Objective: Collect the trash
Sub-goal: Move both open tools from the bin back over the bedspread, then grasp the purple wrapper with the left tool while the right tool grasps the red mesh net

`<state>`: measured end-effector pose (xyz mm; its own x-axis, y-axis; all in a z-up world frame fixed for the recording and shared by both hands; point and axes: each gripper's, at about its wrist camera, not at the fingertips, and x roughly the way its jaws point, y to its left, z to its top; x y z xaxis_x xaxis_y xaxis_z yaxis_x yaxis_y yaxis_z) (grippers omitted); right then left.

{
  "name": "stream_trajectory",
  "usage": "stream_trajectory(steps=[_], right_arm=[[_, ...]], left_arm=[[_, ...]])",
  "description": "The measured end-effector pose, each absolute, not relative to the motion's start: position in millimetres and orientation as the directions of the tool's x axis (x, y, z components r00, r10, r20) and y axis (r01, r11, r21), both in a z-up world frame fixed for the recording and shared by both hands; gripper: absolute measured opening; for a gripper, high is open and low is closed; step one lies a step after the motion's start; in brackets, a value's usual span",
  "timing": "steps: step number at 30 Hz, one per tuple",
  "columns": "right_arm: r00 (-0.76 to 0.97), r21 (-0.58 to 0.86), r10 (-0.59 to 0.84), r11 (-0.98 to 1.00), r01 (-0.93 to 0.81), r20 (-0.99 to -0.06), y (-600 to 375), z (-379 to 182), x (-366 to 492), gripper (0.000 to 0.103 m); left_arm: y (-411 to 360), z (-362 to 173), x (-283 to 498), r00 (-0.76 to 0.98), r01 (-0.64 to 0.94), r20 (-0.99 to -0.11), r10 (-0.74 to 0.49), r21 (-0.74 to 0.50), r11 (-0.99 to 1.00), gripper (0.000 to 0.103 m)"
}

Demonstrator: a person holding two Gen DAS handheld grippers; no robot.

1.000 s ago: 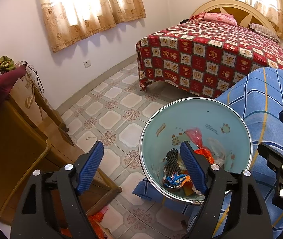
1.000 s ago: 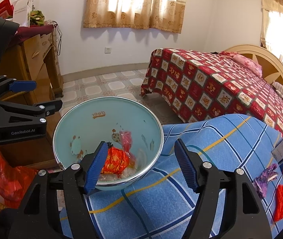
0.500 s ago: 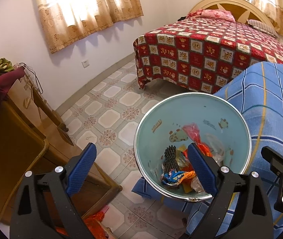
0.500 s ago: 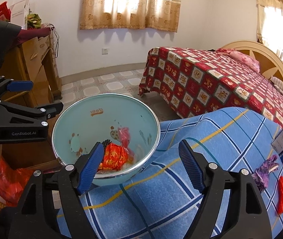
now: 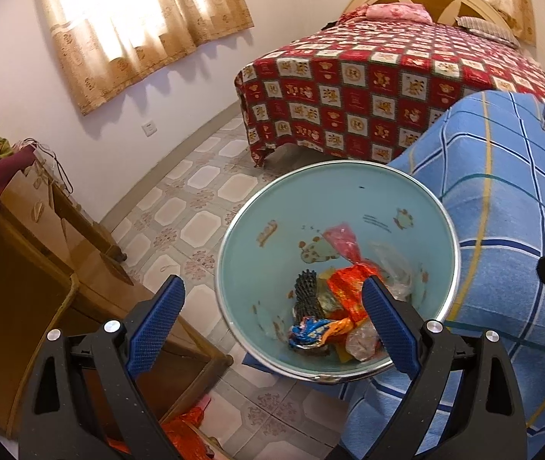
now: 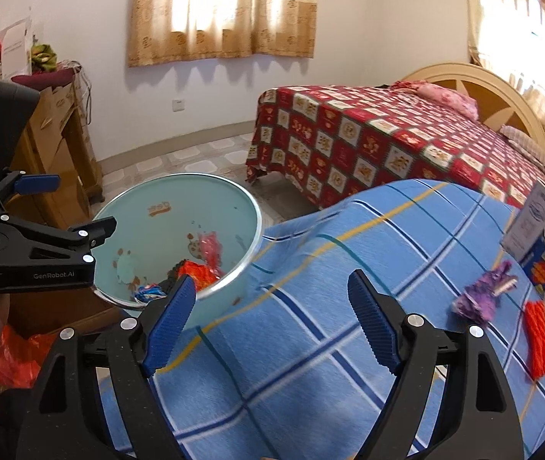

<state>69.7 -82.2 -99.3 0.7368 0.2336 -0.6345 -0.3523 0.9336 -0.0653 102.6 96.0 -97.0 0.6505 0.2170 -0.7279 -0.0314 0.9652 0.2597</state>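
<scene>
On the blue checked blanket [image 6: 311, 268] your right claw [image 6: 272, 322] is opening, empty, your left claw [image 5: 272, 326] gapes empty over the bin [image 5: 242, 237] holding the wrappers [image 5: 345, 295], left of the blanket.

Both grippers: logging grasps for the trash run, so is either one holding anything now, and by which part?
Nothing is held. The left gripper is open; the right gripper's jaws are opening, empty.

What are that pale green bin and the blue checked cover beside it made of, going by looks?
The bin looks like smooth glossy plastic with printed cartoons and a shiny, probably metal rim. The blue cover looks like soft matte woven cloth, draping in rounded folds.
</scene>
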Motion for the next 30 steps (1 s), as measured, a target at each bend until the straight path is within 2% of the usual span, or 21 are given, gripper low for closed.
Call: stream_trajectory(steps=[9, 17, 30], right_arm=[[0.764, -0.051, 0.169, 0.965, -0.255, -0.623, -134, -98, 57, 0.082], [0.791, -0.045, 0.048, 0.994, -0.095, -0.61, -206, -95, 40, 0.082], [0.75, -0.031, -0.155, 0.984, 0.176, -0.643, -315, -109, 30, 0.082]], left_arm=[[50, -95, 106, 0.661, 0.037, -0.731, 0.173, 0.262, 0.964, 0.092], [-15, -94, 116, 0.675, 0.124, -0.731, 0.101, 0.247, 0.961, 0.092], [-120, -99, 140, 0.685, 0.248, -0.728, 0.012, 0.249, 0.936, 0.092]])
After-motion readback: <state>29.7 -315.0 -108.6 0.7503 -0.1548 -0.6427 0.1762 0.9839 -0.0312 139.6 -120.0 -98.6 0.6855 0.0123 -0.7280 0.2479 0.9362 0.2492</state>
